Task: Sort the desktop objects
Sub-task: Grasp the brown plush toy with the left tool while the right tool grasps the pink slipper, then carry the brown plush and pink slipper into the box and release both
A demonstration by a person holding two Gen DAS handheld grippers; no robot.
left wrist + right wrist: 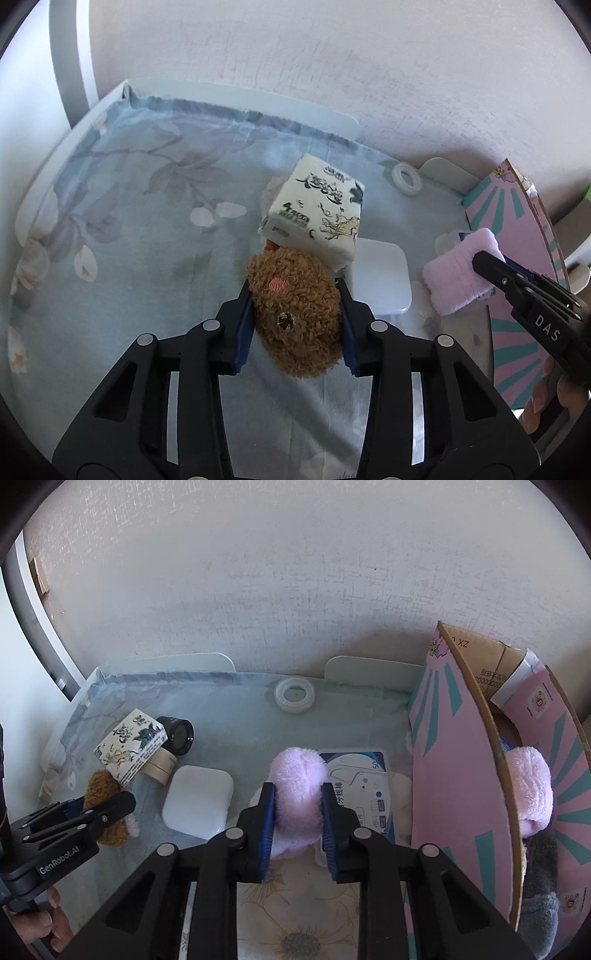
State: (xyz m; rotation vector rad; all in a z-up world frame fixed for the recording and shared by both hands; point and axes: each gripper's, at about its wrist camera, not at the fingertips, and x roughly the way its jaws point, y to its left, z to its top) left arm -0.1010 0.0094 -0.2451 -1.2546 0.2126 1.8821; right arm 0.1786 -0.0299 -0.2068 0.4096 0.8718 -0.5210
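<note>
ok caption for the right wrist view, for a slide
Right gripper clamped on a pink plush beside the pink box.

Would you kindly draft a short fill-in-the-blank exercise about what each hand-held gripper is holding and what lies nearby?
1. The left hand-held gripper is shut on a ____ plush toy.
2. The right hand-held gripper is shut on a soft plush item coloured ____.
3. The tissue pack lies partly on the ____ plush toy.
4. Inside the pink cardboard box sits another ____ plush item.

Missing words: brown; pink; brown; pink
</note>
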